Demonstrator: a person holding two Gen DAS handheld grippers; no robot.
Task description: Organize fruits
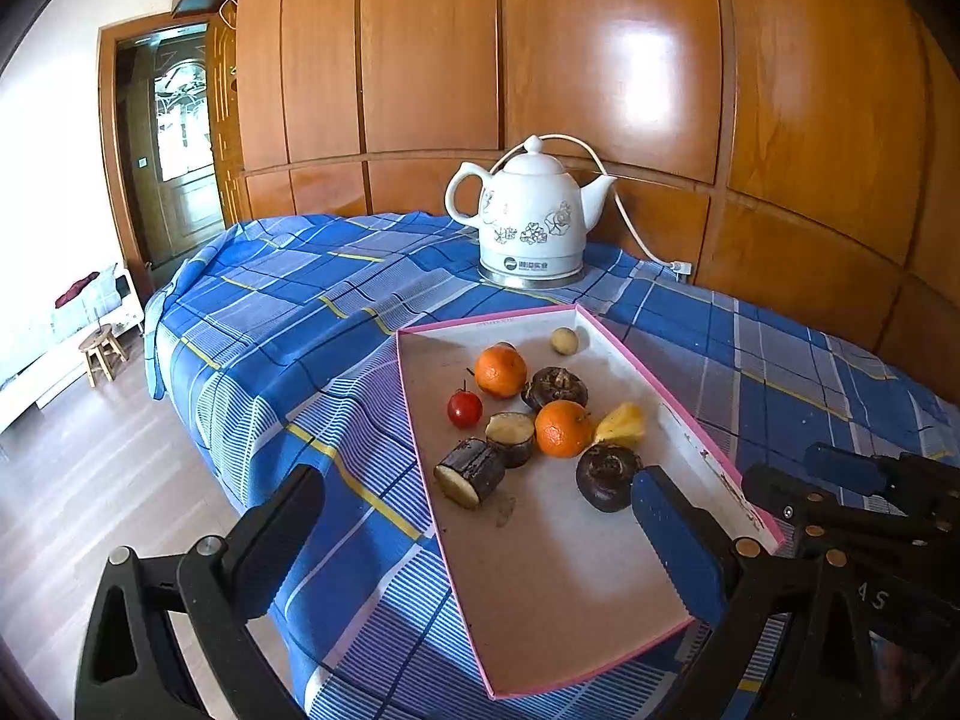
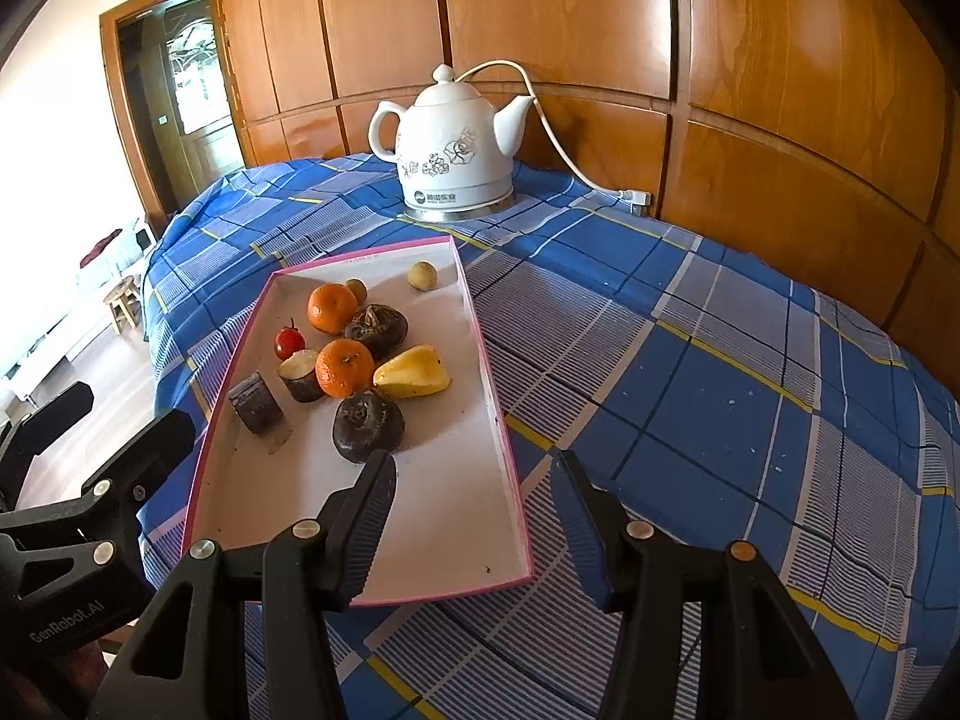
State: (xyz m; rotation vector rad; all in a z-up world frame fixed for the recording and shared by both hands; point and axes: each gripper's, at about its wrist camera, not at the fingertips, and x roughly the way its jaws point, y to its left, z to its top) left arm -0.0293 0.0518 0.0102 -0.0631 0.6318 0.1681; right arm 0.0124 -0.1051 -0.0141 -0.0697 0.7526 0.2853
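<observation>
On the blue plaid-clothed tabletop (image 2: 690,360), a shallow white cardboard tray with a pink rim (image 2: 474,324) holds all the fruit: two oranges (image 2: 331,307), a small red fruit (image 2: 288,342), a yellow pear-shaped fruit (image 2: 413,380), dark water chestnuts (image 2: 367,426) and cut dark stalk pieces (image 2: 258,403). The left tool (image 1: 477,531) and right tool (image 2: 474,501) both hover wide and empty at the tray's near end. With every piece gathered there, this fits either a finished sort or fruit awaiting one; no further move is settled.
</observation>
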